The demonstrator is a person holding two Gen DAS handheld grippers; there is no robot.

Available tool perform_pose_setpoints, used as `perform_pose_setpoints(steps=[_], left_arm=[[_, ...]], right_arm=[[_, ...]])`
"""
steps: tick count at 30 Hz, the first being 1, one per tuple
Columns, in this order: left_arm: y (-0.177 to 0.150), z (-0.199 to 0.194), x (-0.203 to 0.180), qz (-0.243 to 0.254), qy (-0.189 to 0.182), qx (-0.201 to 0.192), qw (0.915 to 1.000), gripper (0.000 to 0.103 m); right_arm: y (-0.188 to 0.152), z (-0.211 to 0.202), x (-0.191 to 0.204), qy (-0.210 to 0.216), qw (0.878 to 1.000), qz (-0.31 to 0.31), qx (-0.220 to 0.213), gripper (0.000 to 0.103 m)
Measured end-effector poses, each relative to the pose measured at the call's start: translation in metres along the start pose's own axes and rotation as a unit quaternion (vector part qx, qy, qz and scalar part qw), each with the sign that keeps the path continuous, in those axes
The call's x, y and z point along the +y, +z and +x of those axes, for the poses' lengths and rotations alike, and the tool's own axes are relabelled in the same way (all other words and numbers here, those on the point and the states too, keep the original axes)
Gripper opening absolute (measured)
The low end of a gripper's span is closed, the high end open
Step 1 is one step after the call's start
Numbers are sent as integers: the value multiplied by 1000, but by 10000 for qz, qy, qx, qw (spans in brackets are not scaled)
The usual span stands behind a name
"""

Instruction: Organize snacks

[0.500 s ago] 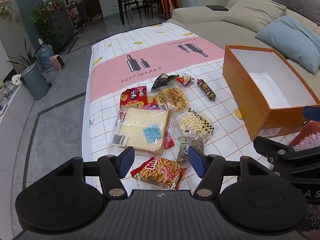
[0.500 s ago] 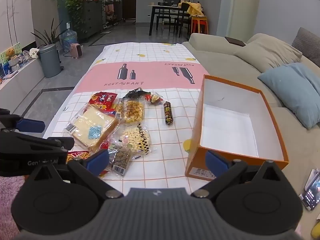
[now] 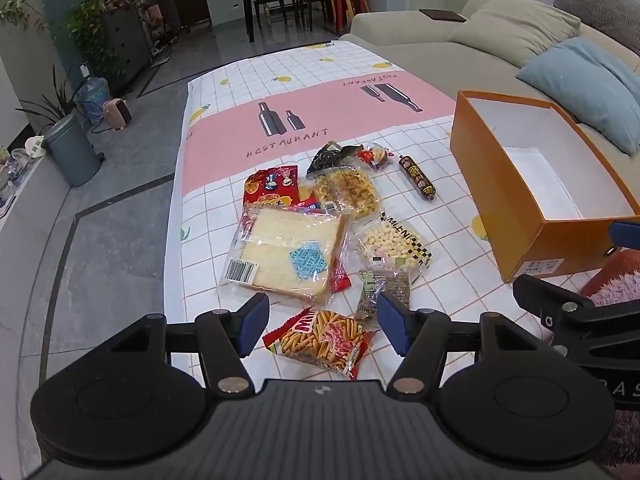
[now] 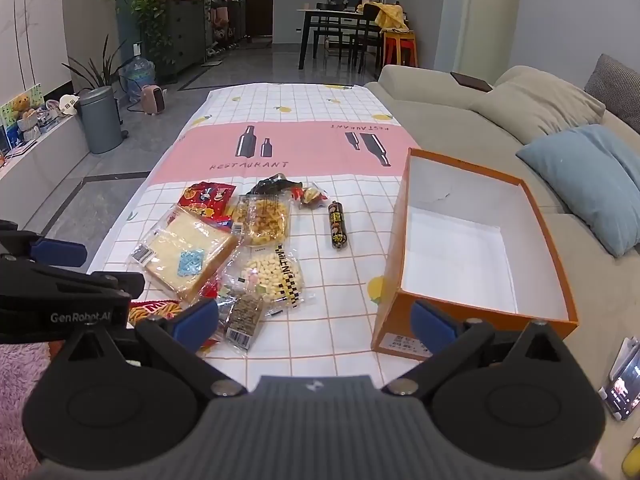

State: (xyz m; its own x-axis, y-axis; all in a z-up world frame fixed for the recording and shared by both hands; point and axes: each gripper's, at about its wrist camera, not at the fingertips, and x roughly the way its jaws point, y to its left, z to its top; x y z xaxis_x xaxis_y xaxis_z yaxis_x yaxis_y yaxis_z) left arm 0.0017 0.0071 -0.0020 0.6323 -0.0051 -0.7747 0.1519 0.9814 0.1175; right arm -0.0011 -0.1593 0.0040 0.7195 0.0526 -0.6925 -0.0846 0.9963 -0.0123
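While level, left gripper (image 3: pixel 322 326) (fingers apart) overhangs chips (image 3: pixel 320 340).

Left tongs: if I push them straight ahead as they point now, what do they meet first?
Probably the red bag of stick-shaped crackers, lying between the open left tongs; the wrapped sliced bread lies beyond. Height above the table is unclear.

The snack packets (image 3: pixel 320 336) are glossy, crinkled plastic film. Beside them, the orange box (image 3: pixel 520 240) looks like matt cardboard, white inside. Under both lies a smooth printed cloth (image 3: pixel 320 92). The tongs (image 3: pixel 320 326) are matt black plastic with blue pads (image 3: pixel 252 320).
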Motion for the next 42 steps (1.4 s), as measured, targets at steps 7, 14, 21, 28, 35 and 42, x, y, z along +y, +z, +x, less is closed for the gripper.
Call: perform_pose_setpoints(steps=[7,14,21,28,35,42], left_arm=[[0,-1,1,-7,5,23,10000,73],[2,-5,2,-12,-6,24,10000,73],[1,-9,2,-17,3,52,10000,73],[0,1,1,-20,6,62,10000,73],[-1,1,2,-26,11,65,10000,73],[-1,1,3,-31,4,70,10000,73]], right_arm=[[2,3,3,-19,10000,-28,20,100],[2,3,2,-18,10000,-21,15,100],[2,4,3,-13,10000,-20,44,100],[2,7,3,-1,10000,-20,73,100],[2,9,3,10,9999,-6,106,100],[1,9,3,15,9999,-3,115,100]])
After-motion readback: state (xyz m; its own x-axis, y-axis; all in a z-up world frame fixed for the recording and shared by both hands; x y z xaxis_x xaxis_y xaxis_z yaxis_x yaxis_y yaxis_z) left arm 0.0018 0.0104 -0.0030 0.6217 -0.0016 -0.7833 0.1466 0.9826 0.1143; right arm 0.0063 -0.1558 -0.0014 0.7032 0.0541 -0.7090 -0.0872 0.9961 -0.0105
